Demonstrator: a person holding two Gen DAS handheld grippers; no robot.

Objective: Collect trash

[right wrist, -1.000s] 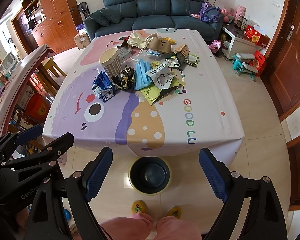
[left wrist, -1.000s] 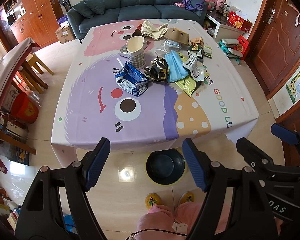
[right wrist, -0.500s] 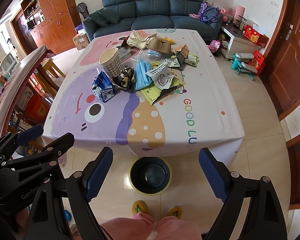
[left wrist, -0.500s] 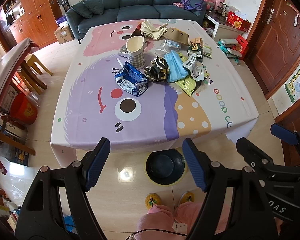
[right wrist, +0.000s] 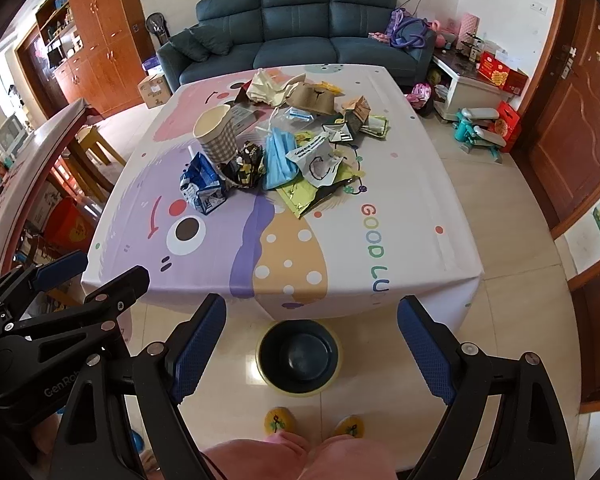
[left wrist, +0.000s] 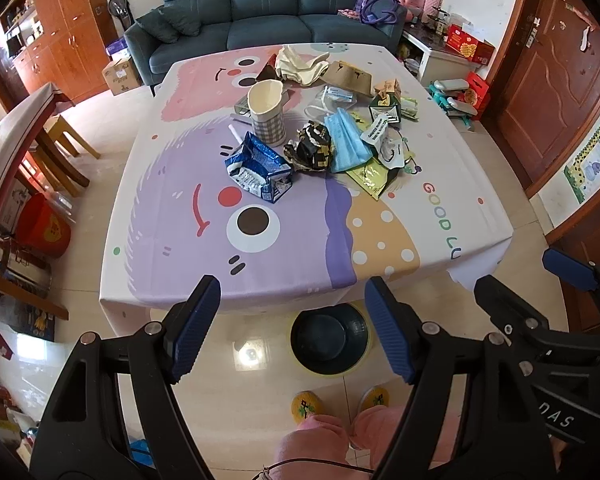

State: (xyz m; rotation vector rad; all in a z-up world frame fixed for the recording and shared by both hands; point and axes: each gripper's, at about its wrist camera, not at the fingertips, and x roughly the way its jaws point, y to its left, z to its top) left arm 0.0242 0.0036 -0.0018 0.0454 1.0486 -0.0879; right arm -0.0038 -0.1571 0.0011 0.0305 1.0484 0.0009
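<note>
While both of my grippers hang short of the table's [left wrist: 480, 216] near edge, the trash [left wrist: 332, 136] lies ahead of them, heaped on the far half of the cloth, well apart from either set of fingers. My left gripper [left wrist: 292, 334] and right gripper [right wrist: 312, 346] each stand wide, holding nothing. The heap runs roughly left to right across the table: the blue carton [left wrist: 258, 168] at its left end, then the checked cup [left wrist: 266, 114], the black wrapper [left wrist: 312, 148], the blue mask [left wrist: 346, 140] and the green pouch [left wrist: 374, 178] further right. By my judgement the carton is the nearest piece to my left gripper, the pouch to my right. A bin [right wrist: 299, 356] sits on the floor just below the table edge, between both pairs of fingers, empty as far as I can tell.
</note>
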